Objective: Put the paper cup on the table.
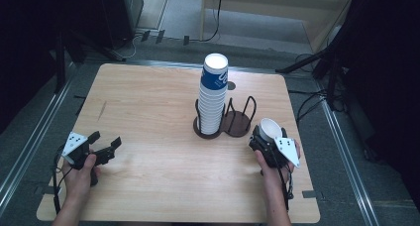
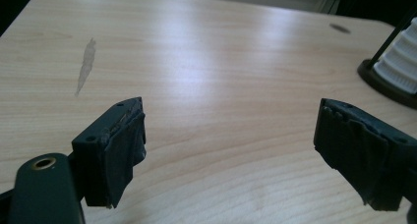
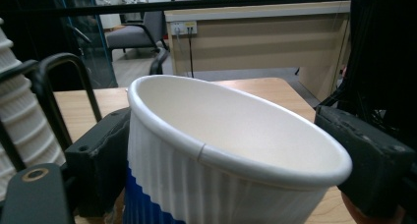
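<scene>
Right gripper (image 1: 267,137) clamps a paper cup (image 1: 270,129) beside the cup holder (image 1: 236,124).
Its own view shows the blue-banded cup (image 3: 231,150) tilted between both jaws; the left gripper (image 1: 106,149) rests wide apart, empty.

Dim room around a pale wooden table

The table (image 1: 148,112) has rounded corners and a dark streak near its left edge. Grey carpet floor (image 1: 183,18) lies beyond, crossed by black cables (image 1: 215,18). A light wooden counter (image 3: 255,42) with wall sockets (image 3: 183,27) stands behind, an office chair (image 3: 140,35) beside it.
</scene>
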The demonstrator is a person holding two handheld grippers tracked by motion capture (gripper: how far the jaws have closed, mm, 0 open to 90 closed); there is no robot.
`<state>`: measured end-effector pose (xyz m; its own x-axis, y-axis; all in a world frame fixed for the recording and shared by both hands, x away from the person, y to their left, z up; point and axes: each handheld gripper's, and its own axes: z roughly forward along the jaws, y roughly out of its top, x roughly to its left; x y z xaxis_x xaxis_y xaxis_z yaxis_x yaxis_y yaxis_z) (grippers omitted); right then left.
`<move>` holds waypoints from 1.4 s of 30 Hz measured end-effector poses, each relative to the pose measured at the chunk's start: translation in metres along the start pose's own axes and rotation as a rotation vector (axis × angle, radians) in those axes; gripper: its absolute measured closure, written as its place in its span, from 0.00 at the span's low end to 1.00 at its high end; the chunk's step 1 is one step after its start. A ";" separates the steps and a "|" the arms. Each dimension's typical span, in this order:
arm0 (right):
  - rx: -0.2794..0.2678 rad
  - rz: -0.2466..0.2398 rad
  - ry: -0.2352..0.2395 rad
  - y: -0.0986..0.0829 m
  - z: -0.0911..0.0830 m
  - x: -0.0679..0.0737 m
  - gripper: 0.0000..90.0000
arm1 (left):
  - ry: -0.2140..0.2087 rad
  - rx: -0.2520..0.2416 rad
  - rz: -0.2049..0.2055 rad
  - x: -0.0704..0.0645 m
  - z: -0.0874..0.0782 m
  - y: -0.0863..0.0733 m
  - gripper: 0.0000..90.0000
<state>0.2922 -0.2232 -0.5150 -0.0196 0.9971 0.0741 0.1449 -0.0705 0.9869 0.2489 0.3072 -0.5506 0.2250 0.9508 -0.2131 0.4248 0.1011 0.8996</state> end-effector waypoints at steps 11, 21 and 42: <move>-0.006 -0.079 -0.057 -0.010 0.025 -0.016 0.13 | -0.006 0.007 0.000 0.001 -0.001 -0.001 0.15; -0.005 -0.221 -0.100 -0.010 0.048 -0.015 0.13 | -0.004 0.004 -0.007 0.001 -0.001 -0.001 0.15; 0.035 -0.224 -0.132 -0.018 0.062 -0.021 0.12 | 0.002 0.010 -0.013 0.002 -0.002 -0.001 0.15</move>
<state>0.3517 -0.2407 -0.5431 0.0740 0.9832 -0.1669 0.1853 0.1508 0.9710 0.2474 0.3093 -0.5512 0.2182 0.9499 -0.2239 0.4362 0.1103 0.8931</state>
